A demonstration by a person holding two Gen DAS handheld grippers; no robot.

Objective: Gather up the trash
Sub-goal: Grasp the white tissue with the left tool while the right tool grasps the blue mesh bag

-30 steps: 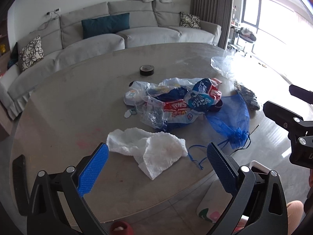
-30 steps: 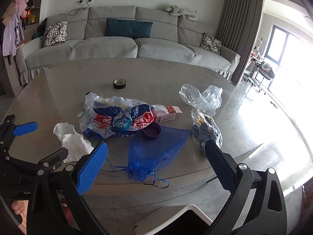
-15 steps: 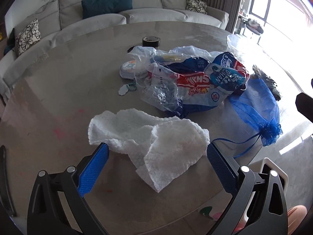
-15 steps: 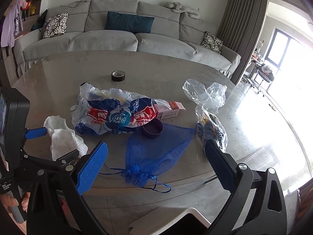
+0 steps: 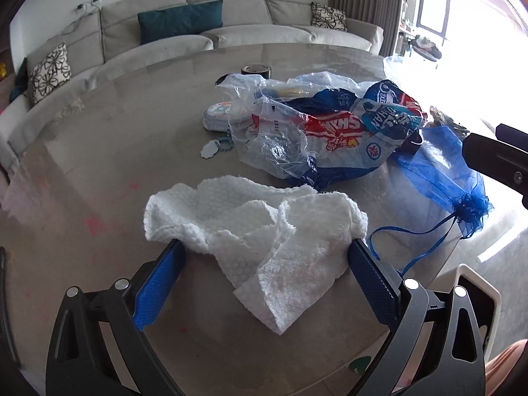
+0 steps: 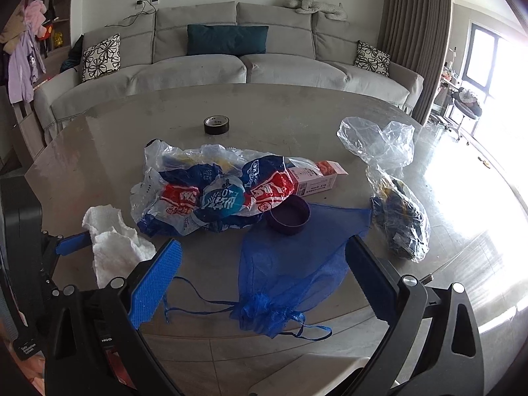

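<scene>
Where left claw (image 5: 265,264) gapes astride paper towel (image 5: 260,231); right claw (image 6: 264,275) wide.

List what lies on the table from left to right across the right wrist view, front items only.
White paper towel → printed plastic bag → dark purple round lid → blue mesh drawstring pouch → clear bag with dark contents.
</scene>
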